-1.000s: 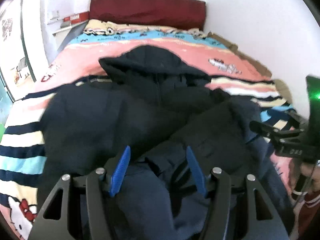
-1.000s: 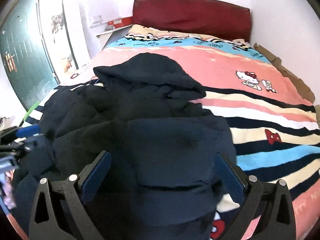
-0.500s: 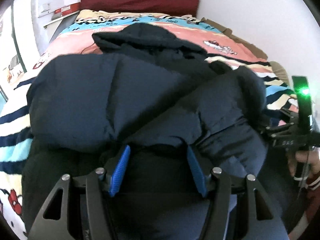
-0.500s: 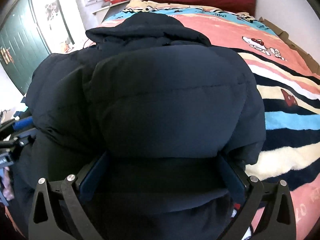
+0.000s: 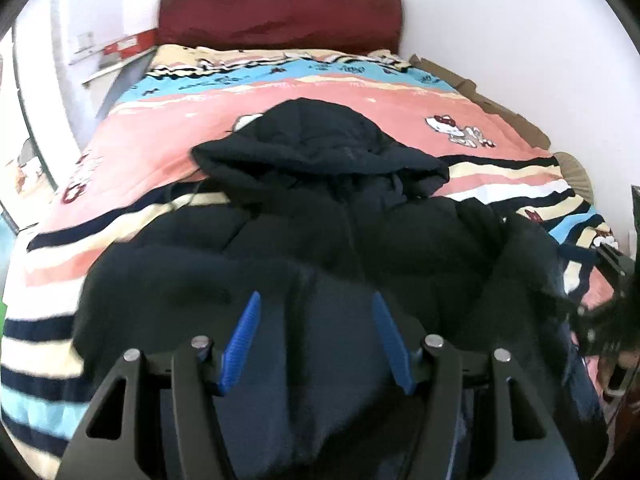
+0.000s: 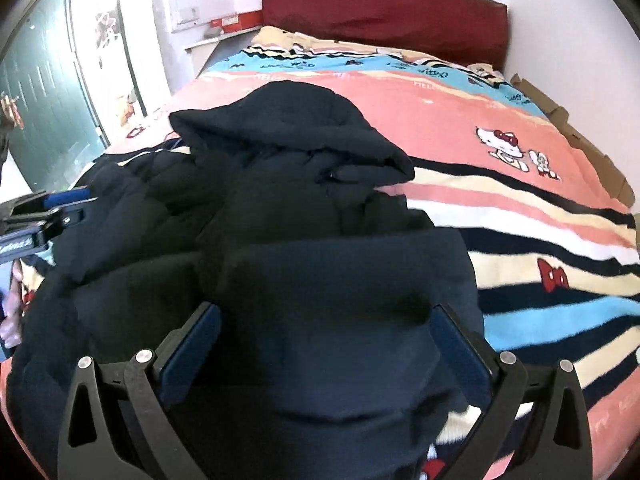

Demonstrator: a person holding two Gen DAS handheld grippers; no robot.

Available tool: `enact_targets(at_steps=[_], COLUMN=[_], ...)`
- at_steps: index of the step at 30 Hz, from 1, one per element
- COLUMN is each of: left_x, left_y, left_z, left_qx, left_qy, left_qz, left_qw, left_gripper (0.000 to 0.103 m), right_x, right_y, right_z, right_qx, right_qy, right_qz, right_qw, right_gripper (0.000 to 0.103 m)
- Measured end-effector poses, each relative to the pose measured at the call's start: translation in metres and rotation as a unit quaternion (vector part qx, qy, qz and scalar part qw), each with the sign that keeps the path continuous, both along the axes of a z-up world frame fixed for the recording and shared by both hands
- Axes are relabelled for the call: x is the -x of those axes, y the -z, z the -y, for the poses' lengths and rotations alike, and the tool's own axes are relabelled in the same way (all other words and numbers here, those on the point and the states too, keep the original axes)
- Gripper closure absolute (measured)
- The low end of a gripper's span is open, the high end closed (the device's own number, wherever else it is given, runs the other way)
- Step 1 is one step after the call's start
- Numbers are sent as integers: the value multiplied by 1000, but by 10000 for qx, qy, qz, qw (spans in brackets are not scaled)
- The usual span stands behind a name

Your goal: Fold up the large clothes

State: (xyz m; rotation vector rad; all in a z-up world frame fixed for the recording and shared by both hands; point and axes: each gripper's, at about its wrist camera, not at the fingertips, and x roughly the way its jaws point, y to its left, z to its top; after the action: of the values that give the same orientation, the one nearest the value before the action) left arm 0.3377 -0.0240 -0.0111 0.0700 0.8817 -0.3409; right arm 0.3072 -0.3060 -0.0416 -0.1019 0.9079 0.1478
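Mostly the bed point(image 5: 168, 168) fills both views, its striped pink, blue and cream blanket point(image 6: 520, 216) running up to a dark red headboard point(image 5: 280, 12) at the top of the frame. Across the centre and lower half lies the dark navy hooded jacket point(image 5: 340, 240), hood point(image 6: 288, 128) toward the headboard. At the bottom of each view, the left gripper point(image 5: 316, 340) has its 2 blue fingers clamped on a fold of jacket, and the right gripper point(image 6: 326, 348), jaws wide, grips a thick padded bundle of it.
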Motion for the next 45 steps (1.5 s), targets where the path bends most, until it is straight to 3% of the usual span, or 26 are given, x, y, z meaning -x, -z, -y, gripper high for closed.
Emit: enact_targets(at_steps=[5, 7, 10, 14, 20, 25, 29, 32, 35, 39, 45], left_x=[-45, -57, -49, -17, -1, -14, -72, -138, -208, -273, -330], left_y=[29, 51, 76, 88, 76, 22, -22, -30, -16, 15, 60], left_z=[18, 18, 9, -13, -32, -50, -70, -82, -96, -99, -75], left_qx=[-221, -545, -753, -753, -488, 129, 496, 930, 1552, 2062, 2285], left_qy=[205, 145, 234, 177, 147, 92, -91, -182, -277, -324, -168], left_qz=[-288, -478, -528, -566, -634, -307, -40, -374, -952, -1436, -1870], left_qw=[9991, 9973, 9955, 9954, 9967, 9994, 9987, 9948, 9829, 9674, 9553], left_gripper=[46, 46, 45, 45, 47, 47, 38, 36, 36, 36, 36], right_x=[-14, -17, -24, -24, -20, -29, -75, -135, -194, -258, -319], right_y=[19, 25, 35, 49, 47, 7, -28, -36, -33, -10, 35], right_z=[-7, -7, -8, -9, -8, -5, 2, 11, 16, 19, 23], right_qx=[161, 208, 265, 351, 380, 188, 93, -98, -366, -666, -1004], right_qy=[25, 5, 23, 7, -21, -200, -227, -149, -127, -258, -397], right_qz=[-102, -131, -219, -309, -431, -198, 136, 218, 144, -164, -613], right_qw=[9998, 9997, 9994, 9989, 9983, 9994, 9996, 9996, 9991, 9973, 9923], right_gripper=[1, 1, 1, 1, 1, 1, 1, 1, 1, 1, 1])
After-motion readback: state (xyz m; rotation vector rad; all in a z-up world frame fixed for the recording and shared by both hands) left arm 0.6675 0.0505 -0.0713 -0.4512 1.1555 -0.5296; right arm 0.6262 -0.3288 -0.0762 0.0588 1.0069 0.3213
